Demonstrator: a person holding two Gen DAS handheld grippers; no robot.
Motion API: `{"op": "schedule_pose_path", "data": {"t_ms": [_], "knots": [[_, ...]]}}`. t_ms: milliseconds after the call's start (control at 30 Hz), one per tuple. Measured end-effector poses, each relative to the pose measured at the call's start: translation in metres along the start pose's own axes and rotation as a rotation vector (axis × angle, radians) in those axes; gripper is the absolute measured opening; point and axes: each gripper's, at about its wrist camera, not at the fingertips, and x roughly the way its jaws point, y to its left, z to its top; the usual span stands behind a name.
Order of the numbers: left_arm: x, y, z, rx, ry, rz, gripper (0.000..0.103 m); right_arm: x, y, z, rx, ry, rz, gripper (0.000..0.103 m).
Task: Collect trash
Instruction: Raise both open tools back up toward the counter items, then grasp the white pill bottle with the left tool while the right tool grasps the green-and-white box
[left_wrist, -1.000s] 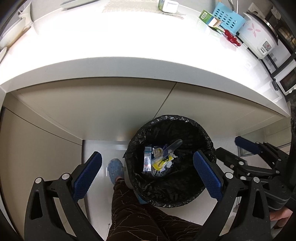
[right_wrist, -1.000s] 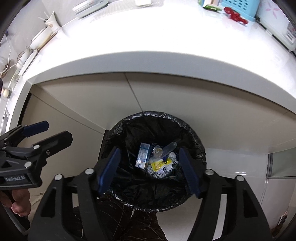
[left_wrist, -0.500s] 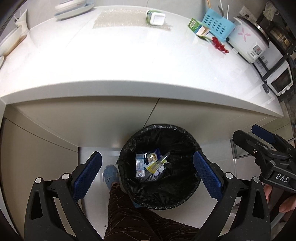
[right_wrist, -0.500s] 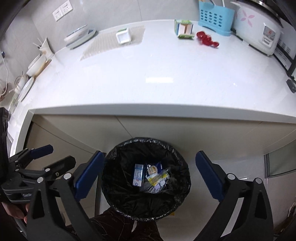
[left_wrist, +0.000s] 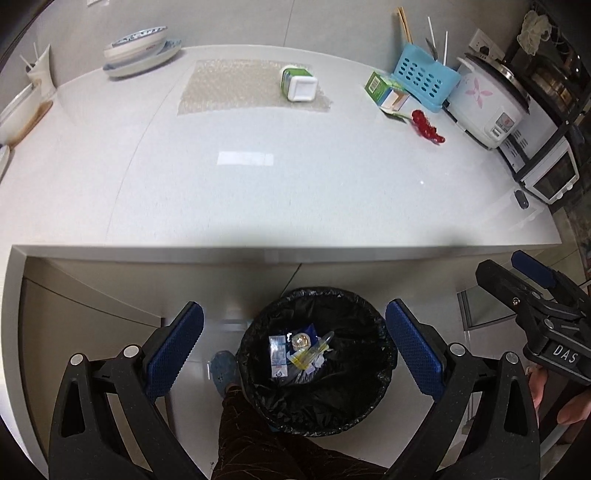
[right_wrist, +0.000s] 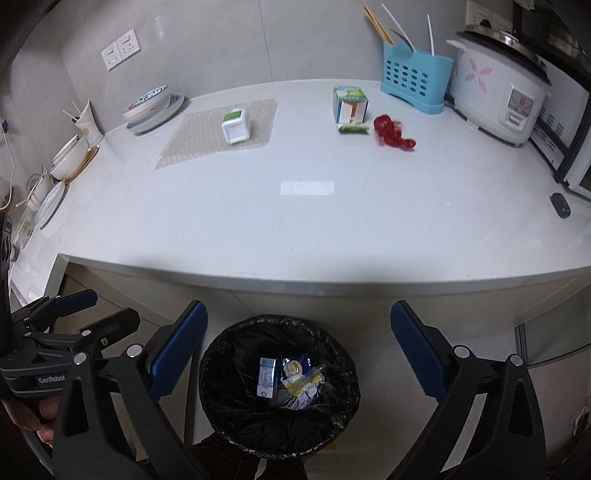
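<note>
A black-lined trash bin (left_wrist: 369, 402) (right_wrist: 221, 417) stands on the floor below the white counter (left_wrist: 295, 192) (right_wrist: 314, 221), holding a small carton, a yellow wrapper and plastic scraps (left_wrist: 301, 352) (right_wrist: 288, 376). On the counter lie a red crumpled wrapper (left_wrist: 426, 125) (right_wrist: 391, 131), an opened green-white carton (left_wrist: 388, 94) (right_wrist: 351, 105) and a small white-green box (left_wrist: 299, 83) (right_wrist: 236, 125) on a bubble-wrap sheet (left_wrist: 229, 88) (right_wrist: 199, 136). My left gripper (left_wrist: 295, 350) and right gripper (right_wrist: 299, 350) are both open and empty, held above the bin.
A blue utensil rack (right_wrist: 415, 74), a rice cooker (right_wrist: 498, 96) and a microwave (left_wrist: 546, 173) stand at the counter's right. Stacked plates (right_wrist: 153, 105) and bowls (right_wrist: 70, 162) are at the left. A small black object (right_wrist: 559, 206) lies near the right edge. My leg (left_wrist: 273, 435) is beside the bin.
Both grippers have risen and tilted up from the bin, so the countertop now shows. The right gripper's jaws have opened wider. The bin's contents have not changed.
</note>
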Motion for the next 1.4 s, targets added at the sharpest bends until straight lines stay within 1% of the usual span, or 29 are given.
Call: {"op": "schedule_pose_path", "data": {"t_ms": [333,733,967,1300,1400], "knots": [[-0.013,-0.002,0.045,0.046,-0.039,0.004,0.097,-0.012,-0.006,0.044,0.026,-0.068,-0.030,0.095],[-0.008,0.006,0.102,0.054,-0.058,0.016,0.096,-0.002,-0.008,0.090,0.045,-0.094,-0.068,0.095],[0.012,0.015,0.140,0.045,-0.038,0.023,0.096,0.022,-0.014,0.120,0.064,-0.077,-0.075,0.095],[0.056,0.007,0.202,0.056,0.002,0.014,0.096,0.062,-0.036,0.169,0.095,-0.050,-0.104,0.095],[0.073,0.004,0.220,0.039,0.023,0.006,0.096,0.078,-0.044,0.189,0.102,-0.041,-0.107,0.095]]}}
